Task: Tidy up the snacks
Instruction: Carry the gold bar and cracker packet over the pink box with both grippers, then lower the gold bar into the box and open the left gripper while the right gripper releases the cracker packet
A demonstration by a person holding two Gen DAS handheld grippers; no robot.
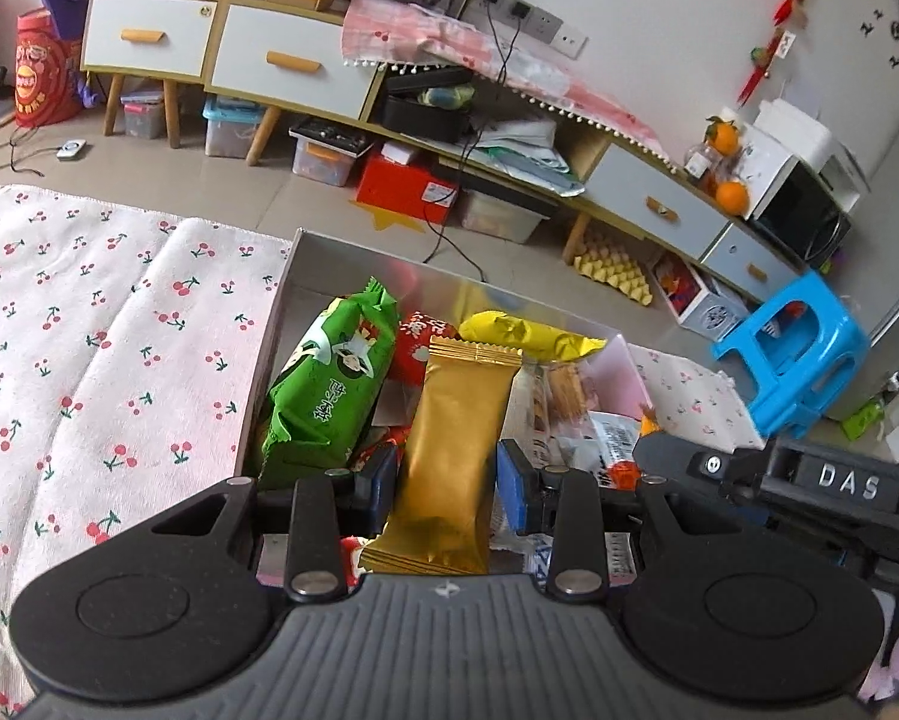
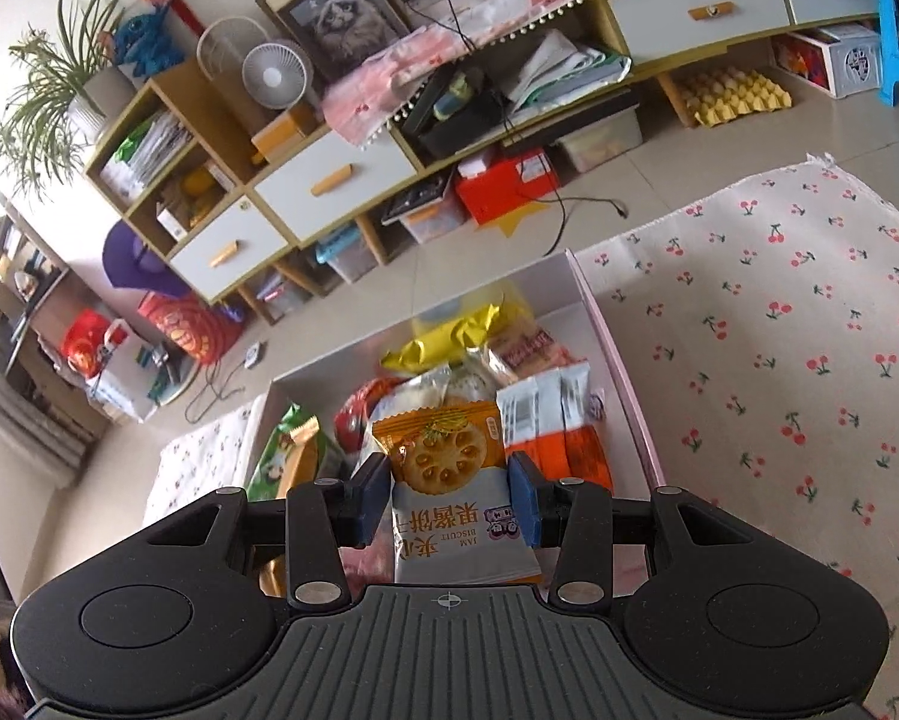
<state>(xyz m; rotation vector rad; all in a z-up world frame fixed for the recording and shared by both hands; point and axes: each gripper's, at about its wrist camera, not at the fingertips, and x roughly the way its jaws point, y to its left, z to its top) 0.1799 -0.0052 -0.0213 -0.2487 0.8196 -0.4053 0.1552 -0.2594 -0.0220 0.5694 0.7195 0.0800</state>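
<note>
Two hand-held grippers hang over an open snack box (image 1: 281,324) on a cherry-print cloth (image 1: 89,324), each with a packet in its jaws. In the left wrist view, the left gripper (image 1: 446,474) pinches a gold wrapper (image 1: 449,450) at lower centre of the frame; its blue pads (image 1: 516,492) press both long edges, and the wrapper's long axis runs up the frame, straight ahead along the fingers, its crimped end toward the box's far wall. Directly beyond it lie a green packet (image 1: 323,396) at centre left, a yellow packet (image 1: 527,336) near the far wall and pale wrappers at centre right.

In the right wrist view, the right gripper (image 2: 449,498) clamps a jam biscuit packet (image 2: 449,480) across its width, also lengthwise along the fingers, its orange end pointing up the frame toward the heap in the snack box (image 2: 617,372). Orange-and-white packets (image 2: 557,426) sit just right of it, beside the box's pink wall.

Part of the right gripper's body enters the lower right of the left view, so the two stand close, side by side. Both packets appear to hang over the near half of the box, and the free spots lie forward and down; neither hand looks clearly nearer.
</note>
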